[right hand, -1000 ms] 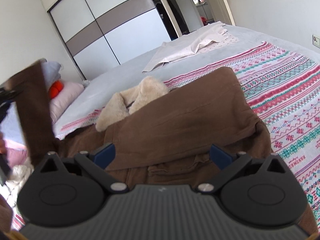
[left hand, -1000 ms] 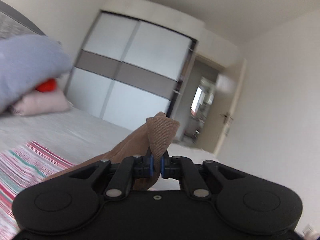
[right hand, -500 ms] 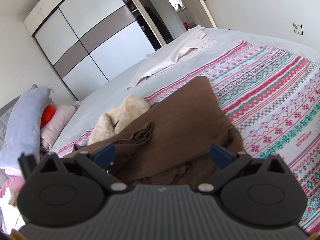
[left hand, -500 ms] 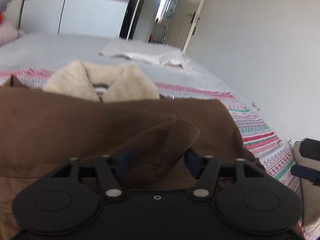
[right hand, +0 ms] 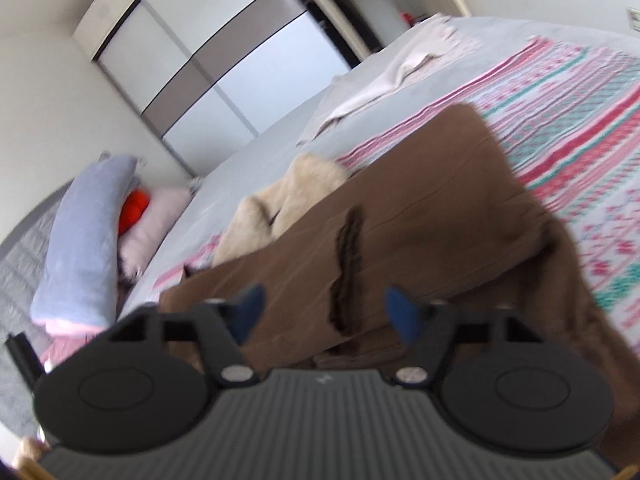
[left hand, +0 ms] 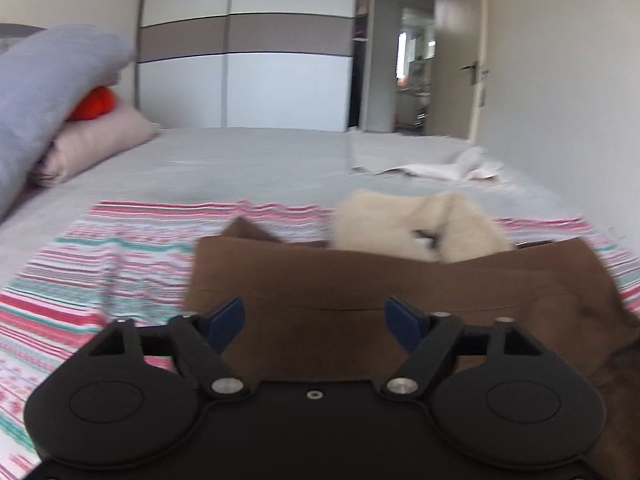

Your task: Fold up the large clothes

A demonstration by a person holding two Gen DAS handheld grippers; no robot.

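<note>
Left wrist view shows a grey bed (left hand: pixel 248 160) with a striped blanket (left hand: pixel 100 264), wardrobe (left hand: pixel 248 60) at upper centre, and the brown coat (left hand: pixel 400 292) (cream fleece collar (left hand: pixel 416 228)) lying mid-frame beyond the spread-apart left gripper (left hand: pixel 314 320), the right gripper (right hand: pixel 324 312) likewise parted, empty

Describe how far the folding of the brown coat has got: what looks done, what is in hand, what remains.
Done: the brown coat lies on the striped blanket, a sleeve laid across it. In hand: nothing; the left gripper and right gripper are open. Left: probably folding the body over.
</note>
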